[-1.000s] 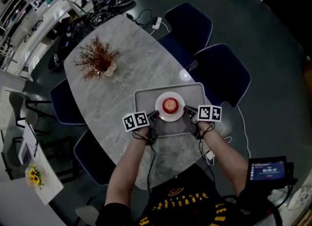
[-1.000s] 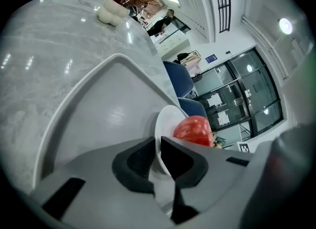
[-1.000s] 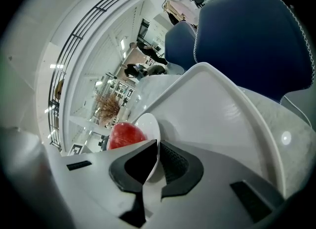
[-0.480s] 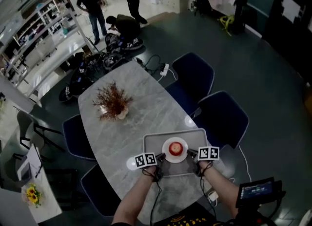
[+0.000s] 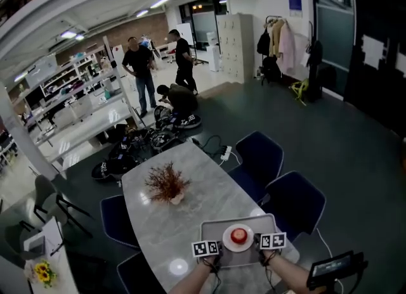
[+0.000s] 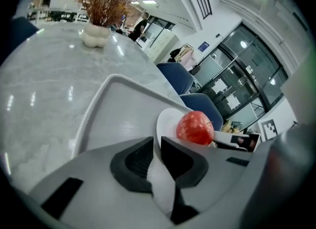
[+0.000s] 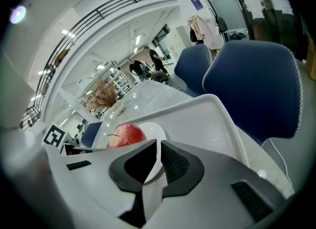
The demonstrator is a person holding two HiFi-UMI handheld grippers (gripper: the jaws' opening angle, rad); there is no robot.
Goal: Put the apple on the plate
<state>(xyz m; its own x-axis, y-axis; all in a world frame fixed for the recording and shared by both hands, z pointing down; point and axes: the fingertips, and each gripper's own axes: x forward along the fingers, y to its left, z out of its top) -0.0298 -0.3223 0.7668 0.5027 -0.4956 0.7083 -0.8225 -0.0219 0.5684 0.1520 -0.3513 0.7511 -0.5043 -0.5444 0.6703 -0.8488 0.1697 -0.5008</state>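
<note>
The apple rests on the plate at the middle of the tray, so I judge the placement complete. My left gripper and right gripper sit at the tray's near edge, jaws drawn almost together, holding nothing.

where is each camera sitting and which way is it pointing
Head view: on the person's head, high over the table, facing forward and down; both forearms, the left gripper and the right gripper show at the bottom edge.
Left gripper view: on the left gripper, low over the tray, facing the apple; its near-closed jaws show.
Right gripper view: on the right gripper, facing the apple from the opposite side; its near-closed jaws show.
Shared: both gripper views see the apple on the plate.
</note>
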